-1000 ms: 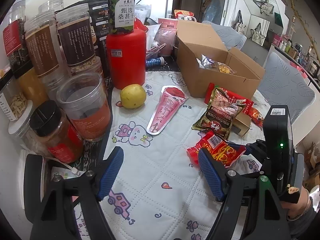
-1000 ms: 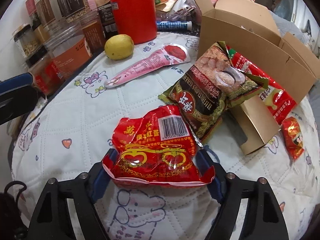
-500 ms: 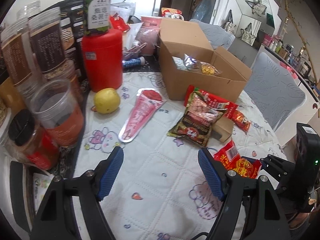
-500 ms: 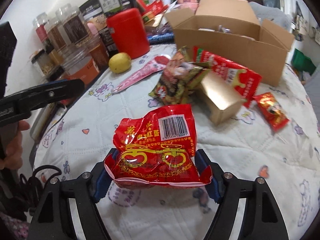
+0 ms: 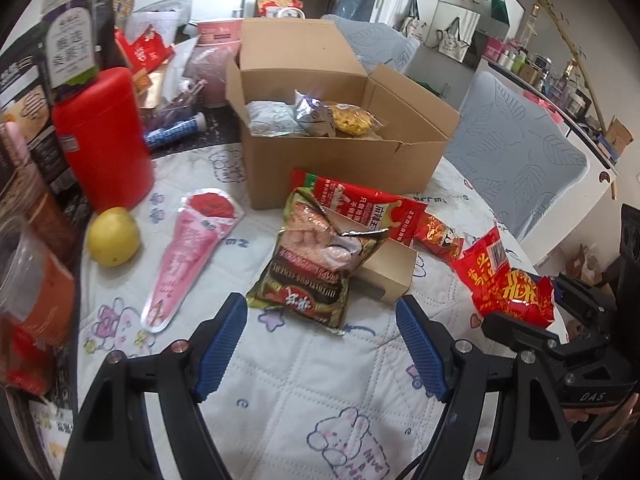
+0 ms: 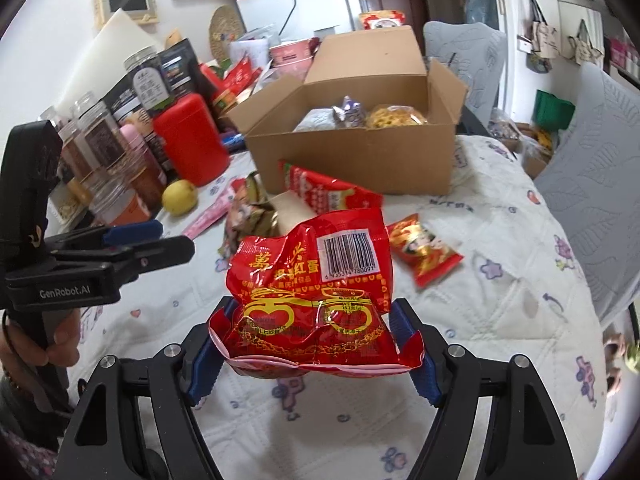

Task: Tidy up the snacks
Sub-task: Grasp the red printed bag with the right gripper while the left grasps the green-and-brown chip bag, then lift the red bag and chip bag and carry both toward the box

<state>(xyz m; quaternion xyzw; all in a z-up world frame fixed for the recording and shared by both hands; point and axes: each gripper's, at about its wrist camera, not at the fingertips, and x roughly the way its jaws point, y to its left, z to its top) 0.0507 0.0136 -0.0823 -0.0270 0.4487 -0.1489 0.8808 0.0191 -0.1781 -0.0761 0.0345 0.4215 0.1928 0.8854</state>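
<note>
In the left wrist view, the left claw (image 5: 320,348) gapes empty before the cardboard box (image 5: 340,160), which holds a silver packet (image 5: 314,114) and a yellow snack bag (image 5: 352,119). In the right wrist view, the right claw (image 6: 310,350) grips the red snack bag (image 6: 316,292), lifted off the desk (image 6: 500,300) in front of the box.

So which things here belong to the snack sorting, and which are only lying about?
Job: red snack bag in right hand-held gripper, cardboard box, dark snack packet, small red packet.
Lying about: lemon, red canister, jars.
</note>
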